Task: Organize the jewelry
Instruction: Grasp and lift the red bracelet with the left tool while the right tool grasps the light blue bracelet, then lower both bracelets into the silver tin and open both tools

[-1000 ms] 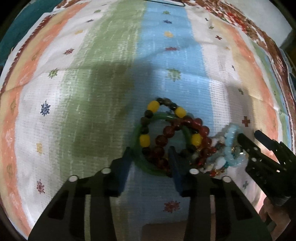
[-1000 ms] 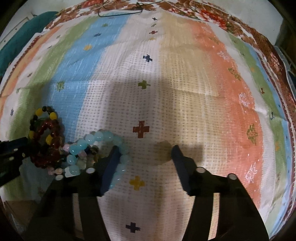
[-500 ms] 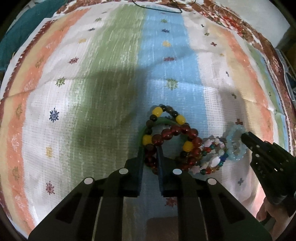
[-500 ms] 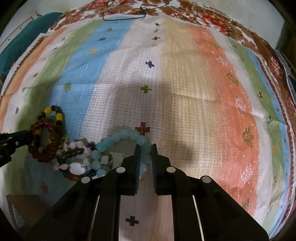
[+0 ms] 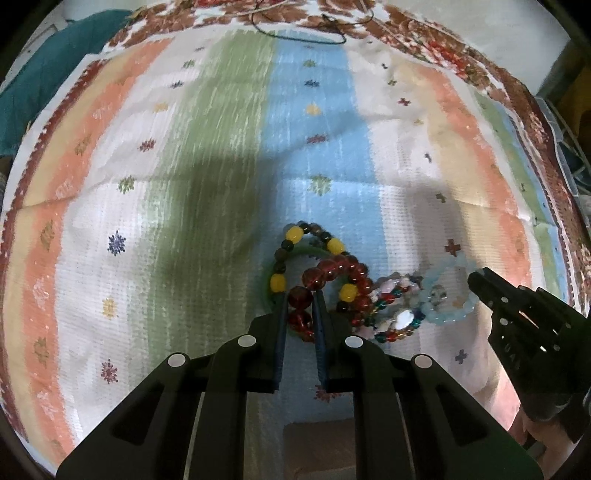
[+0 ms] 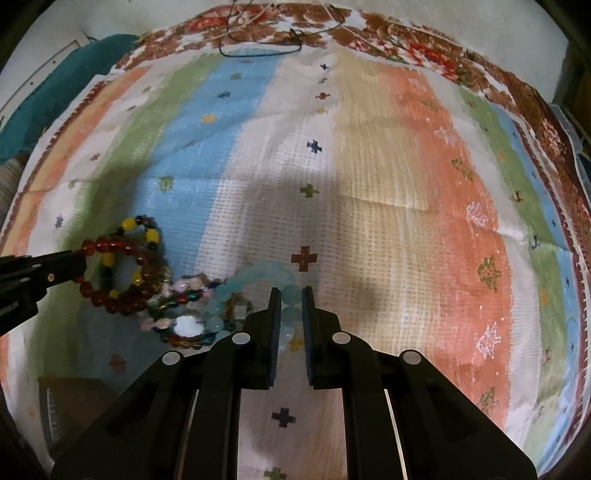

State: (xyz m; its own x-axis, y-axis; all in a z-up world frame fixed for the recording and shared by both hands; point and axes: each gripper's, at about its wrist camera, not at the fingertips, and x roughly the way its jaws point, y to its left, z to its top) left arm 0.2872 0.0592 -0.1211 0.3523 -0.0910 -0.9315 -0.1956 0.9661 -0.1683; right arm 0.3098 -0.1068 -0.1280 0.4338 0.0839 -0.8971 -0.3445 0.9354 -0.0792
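Observation:
A tangle of bead bracelets lies on the striped cloth (image 5: 207, 155). My left gripper (image 5: 300, 310) is shut on the dark red bead bracelet (image 5: 332, 269), which crosses a yellow-and-dark bead bracelet (image 5: 295, 234) and a green bangle (image 5: 314, 252). To the right lie a multicoloured bracelet (image 5: 395, 321) and a pale blue bead bracelet (image 5: 448, 295), with my right gripper (image 5: 474, 280) at its edge. In the right wrist view my right gripper (image 6: 290, 306) is shut on the pale blue bracelet (image 6: 258, 273). My left gripper (image 6: 83, 264) holds the red bracelet (image 6: 110, 243) at the left.
A thin black cord (image 5: 295, 35) lies at the cloth's far edge. Teal fabric (image 5: 55, 66) sits beyond the far left corner. A brown flat box (image 6: 74, 402) shows near the front edge. A hand (image 5: 532, 435) holds the right gripper.
Both grippers went from open to shut, the left on red beads, the right on pale blue beads. Both have since risen a little, and the bracelets have shifted with them.

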